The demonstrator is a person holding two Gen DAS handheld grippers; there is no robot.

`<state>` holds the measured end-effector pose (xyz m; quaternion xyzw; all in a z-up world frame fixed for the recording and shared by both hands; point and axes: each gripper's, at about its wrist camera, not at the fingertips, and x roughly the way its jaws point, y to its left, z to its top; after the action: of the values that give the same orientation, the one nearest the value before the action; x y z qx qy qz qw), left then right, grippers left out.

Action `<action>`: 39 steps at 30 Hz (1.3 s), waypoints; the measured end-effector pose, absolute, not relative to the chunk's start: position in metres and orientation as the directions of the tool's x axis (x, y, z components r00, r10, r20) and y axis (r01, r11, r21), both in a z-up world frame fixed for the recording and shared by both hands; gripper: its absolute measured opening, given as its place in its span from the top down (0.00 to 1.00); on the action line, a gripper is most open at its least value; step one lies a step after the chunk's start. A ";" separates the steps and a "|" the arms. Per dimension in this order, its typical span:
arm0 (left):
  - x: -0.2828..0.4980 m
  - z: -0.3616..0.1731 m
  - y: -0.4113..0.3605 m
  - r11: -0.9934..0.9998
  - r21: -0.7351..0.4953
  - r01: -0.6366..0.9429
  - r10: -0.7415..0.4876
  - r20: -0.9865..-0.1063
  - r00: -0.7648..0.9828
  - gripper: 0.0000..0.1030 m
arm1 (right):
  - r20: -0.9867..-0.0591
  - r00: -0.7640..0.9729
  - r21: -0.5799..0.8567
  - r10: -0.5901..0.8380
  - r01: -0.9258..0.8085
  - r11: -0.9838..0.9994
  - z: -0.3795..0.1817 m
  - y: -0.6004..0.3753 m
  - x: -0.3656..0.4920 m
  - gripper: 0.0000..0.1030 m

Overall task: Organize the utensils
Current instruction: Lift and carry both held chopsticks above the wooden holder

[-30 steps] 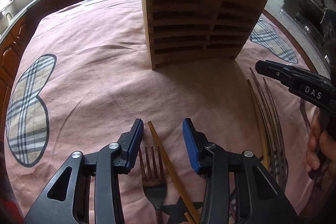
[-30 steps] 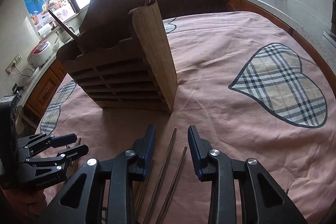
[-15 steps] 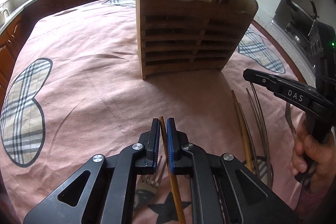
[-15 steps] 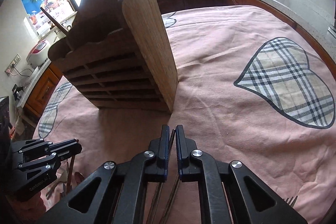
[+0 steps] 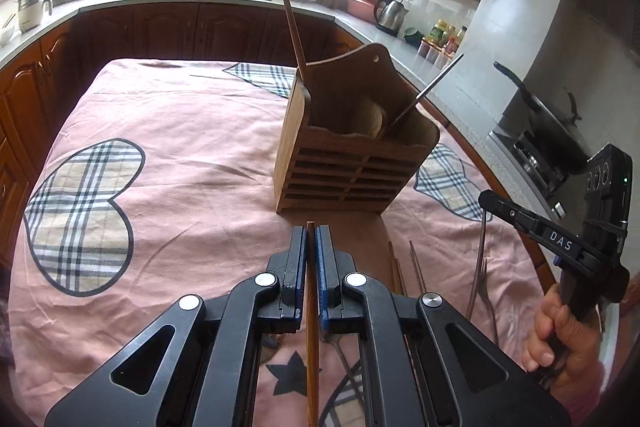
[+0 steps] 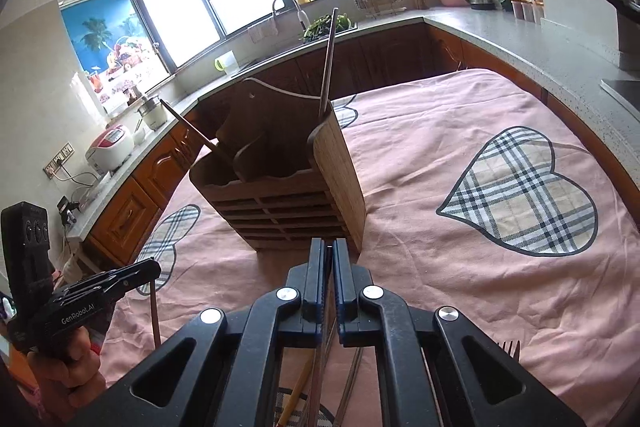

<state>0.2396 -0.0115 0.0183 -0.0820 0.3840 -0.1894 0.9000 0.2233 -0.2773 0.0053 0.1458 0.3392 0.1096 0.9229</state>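
A slatted wooden utensil holder (image 5: 352,163) stands on the pink tablecloth (image 5: 180,155), with two sticks leaning out of it; it also shows in the right wrist view (image 6: 288,195). My left gripper (image 5: 311,233) is shut on a wooden chopstick (image 5: 312,339) and holds it above the cloth, in front of the holder. My right gripper (image 6: 328,247) is shut on a thin dark chopstick (image 6: 320,379), lifted near the holder's right front corner. It appears at the right of the left wrist view (image 5: 486,201) with the stick hanging from it.
Loose chopsticks (image 5: 416,269) and a fork (image 5: 348,359) lie on the cloth below the grippers. Another fork (image 6: 510,349) lies at the right. Kitchen counters with a kettle (image 5: 390,15), a sink and a stove with a pan (image 5: 548,135) ring the table.
Both grippers closed, each on a chopstick, then rose from the cloth with the sticks. The holder now looks farther off and lower in both views.
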 end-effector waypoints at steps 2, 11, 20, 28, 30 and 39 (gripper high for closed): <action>0.235 0.024 -0.007 0.915 -0.298 0.272 -0.403 -0.641 0.653 0.96 | -0.579 0.760 0.337 0.295 -0.106 0.935 0.012 -0.278 0.218 0.96; 0.214 0.048 -0.001 0.912 -0.301 0.278 -0.407 -0.580 0.706 0.96 | -0.514 0.806 0.341 0.295 -0.123 0.932 0.039 -0.281 0.195 0.96; 0.194 0.070 0.003 0.907 -0.305 0.290 -0.414 -0.524 0.744 0.96 | -0.456 0.839 0.336 0.298 -0.147 0.930 0.061 -0.281 0.172 0.97; 0.182 0.088 0.012 0.907 -0.311 0.284 -0.406 -0.468 0.785 0.96 | -0.407 0.866 0.327 0.292 -0.160 0.931 0.079 -0.282 0.163 0.97; 0.182 0.092 0.015 0.908 -0.315 0.278 -0.401 -0.456 0.794 0.96 | -0.394 0.872 0.328 0.291 -0.163 0.931 0.083 -0.282 0.162 0.97; 0.187 0.103 0.021 0.907 -0.330 0.260 -0.387 -0.413 0.825 0.96 | -0.363 0.888 0.328 0.283 -0.162 0.931 0.092 -0.286 0.165 0.97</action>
<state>0.1866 0.0211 0.1030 -0.1309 0.2419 -0.1710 0.9461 0.1650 -0.2863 0.0923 0.1458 0.2066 0.1158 0.9605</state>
